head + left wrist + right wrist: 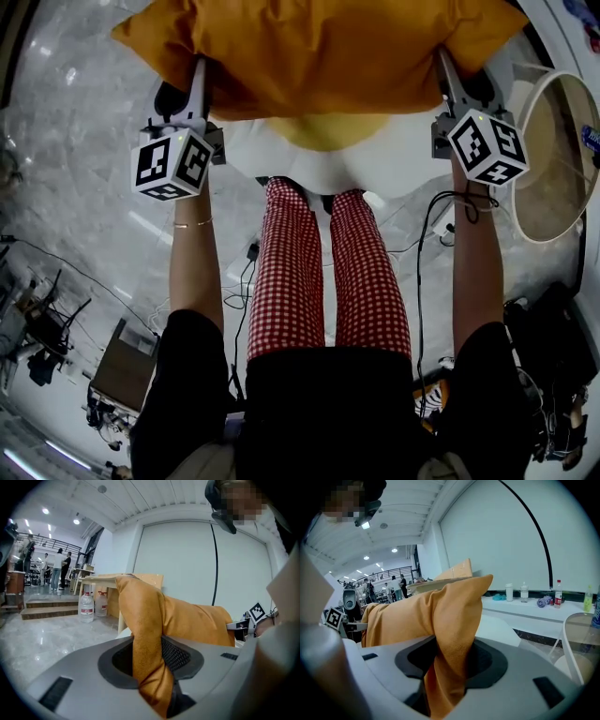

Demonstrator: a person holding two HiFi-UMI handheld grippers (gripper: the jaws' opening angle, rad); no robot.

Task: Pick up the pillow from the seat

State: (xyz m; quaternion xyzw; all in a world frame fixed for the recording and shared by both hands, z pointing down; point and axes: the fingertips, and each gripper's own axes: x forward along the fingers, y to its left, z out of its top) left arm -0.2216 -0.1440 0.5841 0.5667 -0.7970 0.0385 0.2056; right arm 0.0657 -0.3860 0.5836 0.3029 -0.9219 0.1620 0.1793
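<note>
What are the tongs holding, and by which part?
The pillow, by its near edge: left tongs pinch it toward the left corner, right tongs toward the right.

No words, brands or numbers could be read. The left marker cube (173,164) and the right marker cube (487,147) bore only black-and-white square patterns. The labels on the water jugs (86,607) and on the ledge bottle (558,595) were too small to read
</note>
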